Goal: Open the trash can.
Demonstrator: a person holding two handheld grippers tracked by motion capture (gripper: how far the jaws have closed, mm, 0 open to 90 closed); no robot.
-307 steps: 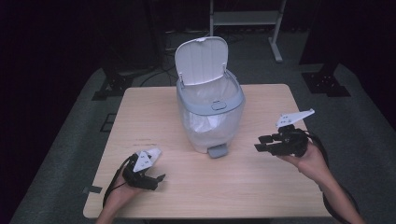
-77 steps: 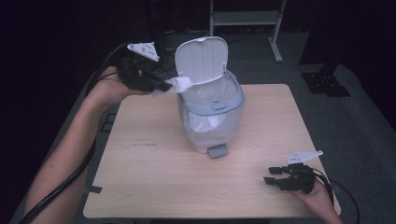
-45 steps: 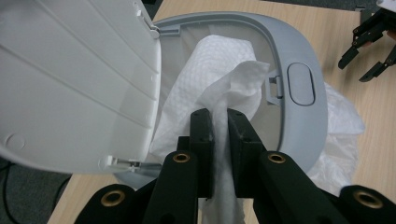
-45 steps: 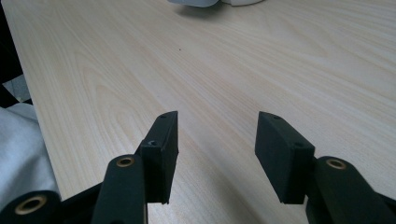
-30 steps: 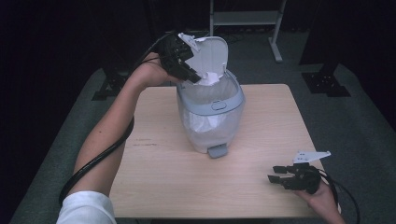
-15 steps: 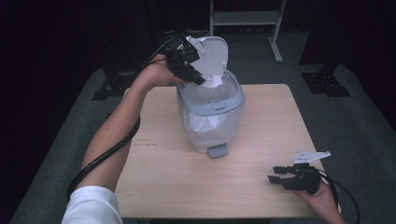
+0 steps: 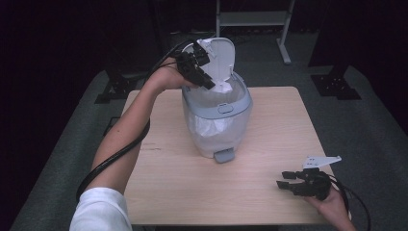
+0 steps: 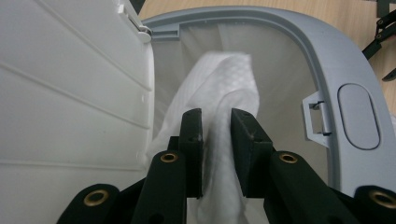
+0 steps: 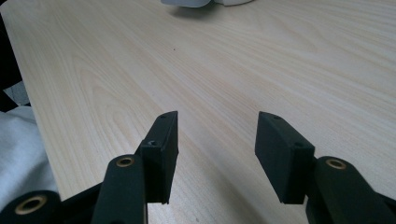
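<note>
Since half a second ago the left gripper (image 7: 206,82) has tipped a little further down toward the mouth of the bin (image 7: 217,122), and the right gripper (image 7: 288,180) has stayed put near the counter's 4 o'clock corner. The left gripper's fingers (image 8: 194,140) are closed on a fold of the white bag (image 8: 224,100), pinching it just inside the rim at about 11 o'clock of the opening, right beside the raised lid (image 7: 219,57). The right gripper's fingers (image 9: 163,140) stand wide apart, holding nothing, low over bare wood. The bin sits slightly behind the middle of the counter (image 7: 269,144), well clear of every edge; open wood lies at 3, 6 and 9 o'clock of it, with the narrowest strip at 12 o'clock. The right gripper is close to the counter's near edge. The bin is pale grey-blue with a rounded body, a wide rim carrying a latch and an oval pad at the front, a pedal (image 7: 224,155) at its foot toward 6 o'clock, and a white ribbed lid standing upright on its rear hinge. The white bag lines it, its textured plastic bunched up where it is pinched.
</note>
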